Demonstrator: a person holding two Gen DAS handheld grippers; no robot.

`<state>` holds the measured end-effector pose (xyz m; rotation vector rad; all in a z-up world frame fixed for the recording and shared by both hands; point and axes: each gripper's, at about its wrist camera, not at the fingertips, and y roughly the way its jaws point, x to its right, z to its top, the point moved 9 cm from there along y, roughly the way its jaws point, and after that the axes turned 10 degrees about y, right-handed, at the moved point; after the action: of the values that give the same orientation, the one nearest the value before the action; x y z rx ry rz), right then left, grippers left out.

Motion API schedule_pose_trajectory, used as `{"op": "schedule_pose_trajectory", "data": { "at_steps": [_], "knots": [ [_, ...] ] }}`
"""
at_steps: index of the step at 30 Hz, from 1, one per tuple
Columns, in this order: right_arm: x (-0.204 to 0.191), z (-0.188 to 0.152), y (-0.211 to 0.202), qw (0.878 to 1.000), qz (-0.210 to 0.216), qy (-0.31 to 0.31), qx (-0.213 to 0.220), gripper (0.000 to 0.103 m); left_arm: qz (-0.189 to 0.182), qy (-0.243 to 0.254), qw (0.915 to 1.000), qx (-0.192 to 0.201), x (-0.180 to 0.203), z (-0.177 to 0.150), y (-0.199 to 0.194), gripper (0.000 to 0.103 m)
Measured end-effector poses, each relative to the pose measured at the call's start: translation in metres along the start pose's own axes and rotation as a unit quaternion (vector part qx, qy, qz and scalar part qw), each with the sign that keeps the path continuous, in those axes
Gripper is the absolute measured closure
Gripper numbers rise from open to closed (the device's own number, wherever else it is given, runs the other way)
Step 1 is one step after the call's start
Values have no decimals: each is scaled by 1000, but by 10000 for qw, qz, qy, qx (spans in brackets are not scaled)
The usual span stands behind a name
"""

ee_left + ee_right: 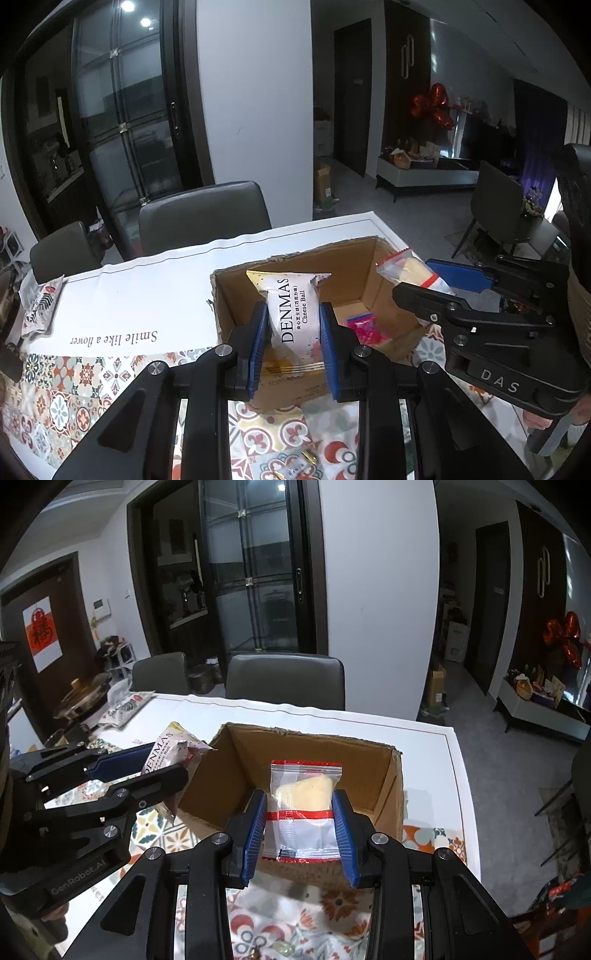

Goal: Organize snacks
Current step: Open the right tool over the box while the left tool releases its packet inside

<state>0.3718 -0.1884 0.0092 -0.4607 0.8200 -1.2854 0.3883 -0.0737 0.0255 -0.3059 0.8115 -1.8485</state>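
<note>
Left wrist view, nearest first: the left gripper (293, 334) tilts downward over the near wall of an open cardboard box (236, 299), its blue pads clamped on both sides of a white "DENMAS Cheese Ball" packet (293, 314) that stands upright between them, above the box mouth. To the right in that view, the right gripper (439, 284) reaches in from the side, also angled down, with a clear red-striped packet (404, 271) pinched between its fingers over the box's right edge. A pink wrapper (360, 325) lies on the box floor.

Right wrist view shows the same pairing from the other side: blue pads press on the clear packet, which holds a pale yellow pastry, held upright above the box interior, while the left gripper enters from the left with the cheese ball packet at the box's left corner.

Beyond the box, the patterned tablecloth (74, 373) gives way to a white runner (155, 280); another snack bag (40, 306) lies at the table's far left. Two grey chairs (203, 216) stand behind the table.
</note>
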Motion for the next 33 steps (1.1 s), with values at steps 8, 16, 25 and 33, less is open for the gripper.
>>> {"op": "schedule_pose_trajectory", "data": {
  "at_steps": [8,16,25,33],
  "knots": [
    [6,1,28,9998,-82,16,-176,66,38,-71,9998,-179,-9,2,25,75],
    [6,1,37,9998,-153,-44,-149,53,379,74,9989,-282,-13,1,30,52],
    [0,-14,16,9995,-309,-118,-6,46,398,-34,9990,-178,-19,-24,0,50],
    [-4,-40,-9,9992,-409,-11,22,46,504,96,9987,21,-12,-53,-32,50]
  ]
}}
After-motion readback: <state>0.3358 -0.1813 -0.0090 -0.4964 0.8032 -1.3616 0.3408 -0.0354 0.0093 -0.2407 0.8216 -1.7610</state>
